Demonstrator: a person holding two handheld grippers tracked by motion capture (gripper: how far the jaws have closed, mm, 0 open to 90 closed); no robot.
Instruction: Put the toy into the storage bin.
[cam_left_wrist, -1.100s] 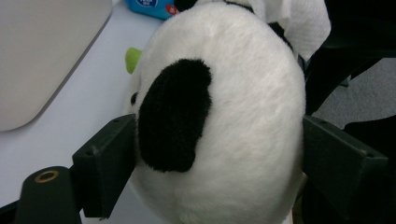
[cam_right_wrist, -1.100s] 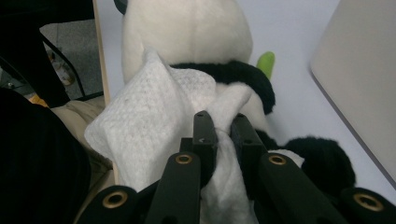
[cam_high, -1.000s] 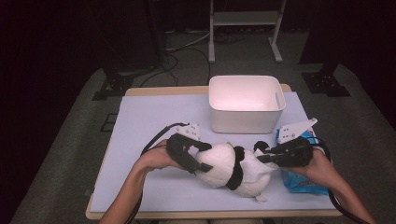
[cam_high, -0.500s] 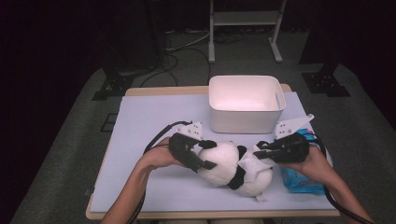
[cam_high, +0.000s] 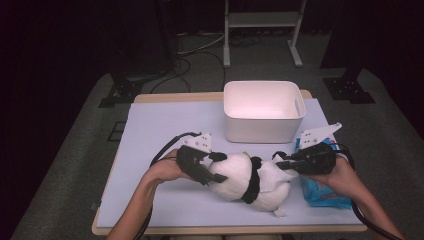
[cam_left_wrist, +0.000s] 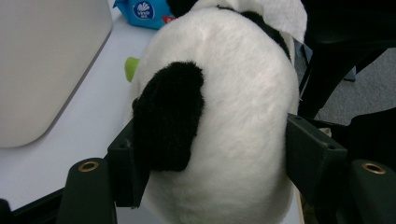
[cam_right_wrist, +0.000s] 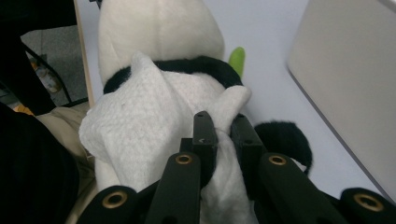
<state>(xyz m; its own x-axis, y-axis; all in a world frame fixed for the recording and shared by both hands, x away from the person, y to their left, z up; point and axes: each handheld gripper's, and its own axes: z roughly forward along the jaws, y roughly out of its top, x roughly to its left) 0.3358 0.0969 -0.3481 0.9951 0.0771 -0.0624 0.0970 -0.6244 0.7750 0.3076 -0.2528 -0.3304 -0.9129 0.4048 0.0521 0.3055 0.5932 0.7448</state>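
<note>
A black-and-white panda plush (cam_high: 235, 175) lies on its side near the table's front edge. My left gripper (cam_high: 210, 170) holds its head (cam_left_wrist: 233, 116). The jaws have just been closing, and their pads (cam_left_wrist: 128, 163) now press into the fur on both sides. My right gripper (cam_high: 280, 162) is shut on a white wipe (cam_right_wrist: 140, 121) and pinches a fold of it between its fingertips (cam_right_wrist: 224, 126). The wipe (cam_high: 274, 177) is draped over the panda's body behind its black band.
A white bin (cam_high: 262, 127) stands just behind the panda, close to both grippers. A blue pack of wipes (cam_high: 325, 192) lies under my right hand at the front right. Something small and green (cam_right_wrist: 237, 58) pokes out beside the panda. The table's front edge is near.
The left jaws have drawn in against the panda's head. The right gripper keeps the wipe on the panda's body, and both hands have barely shifted.
</note>
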